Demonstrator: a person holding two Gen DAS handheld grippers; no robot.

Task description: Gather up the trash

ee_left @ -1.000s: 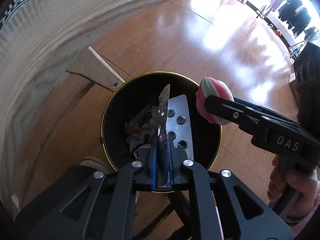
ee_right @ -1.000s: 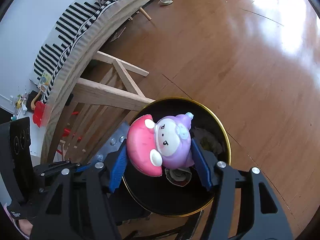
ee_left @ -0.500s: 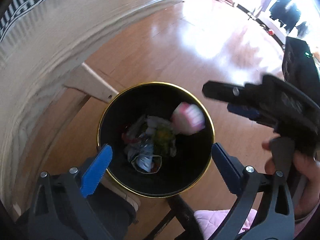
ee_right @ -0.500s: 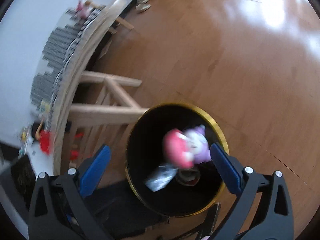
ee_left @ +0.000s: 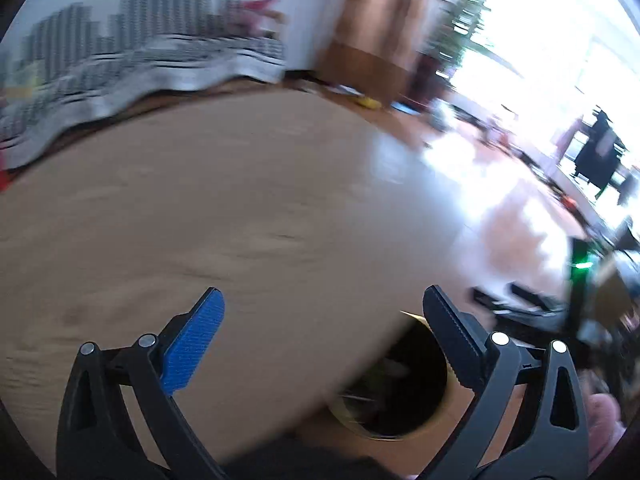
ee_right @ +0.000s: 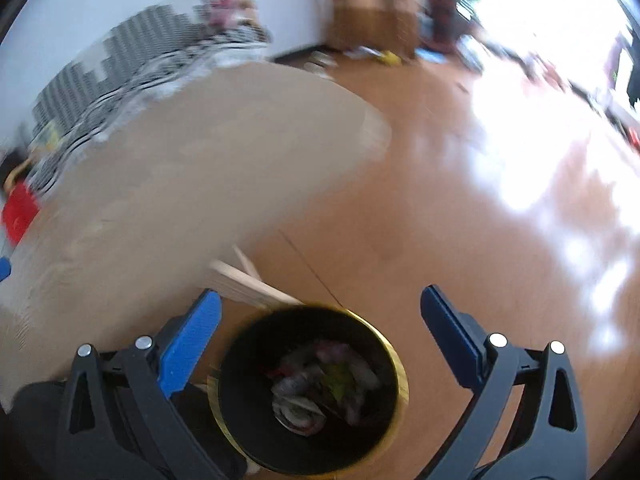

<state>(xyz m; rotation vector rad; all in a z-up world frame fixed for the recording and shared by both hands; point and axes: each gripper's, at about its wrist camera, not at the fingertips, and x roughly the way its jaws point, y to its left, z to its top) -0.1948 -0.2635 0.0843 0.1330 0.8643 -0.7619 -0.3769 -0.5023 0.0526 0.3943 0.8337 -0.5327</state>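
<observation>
Glossy brown wooden flooring (ee_right: 460,216) with bright window glare is seen in both wrist views, blurred by motion. Only the right wrist view gives a look straight down into the round black bin with a gold rim (ee_right: 308,392), which stands on the floor just beside the pale wooden tabletop (ee_right: 192,168); crumpled wrappers and scraps of trash (ee_right: 324,384) are seen piled at its bottom, too blurred to sort. In the left wrist view the bin (ee_left: 404,392) is half hidden behind the tabletop edge (ee_left: 224,216), which fills most of that frame. The left gripper (ee_left: 322,304) is spread wide with nothing between its blue pads. The right gripper (ee_right: 320,308) is likewise spread wide and empty above the bin.
</observation>
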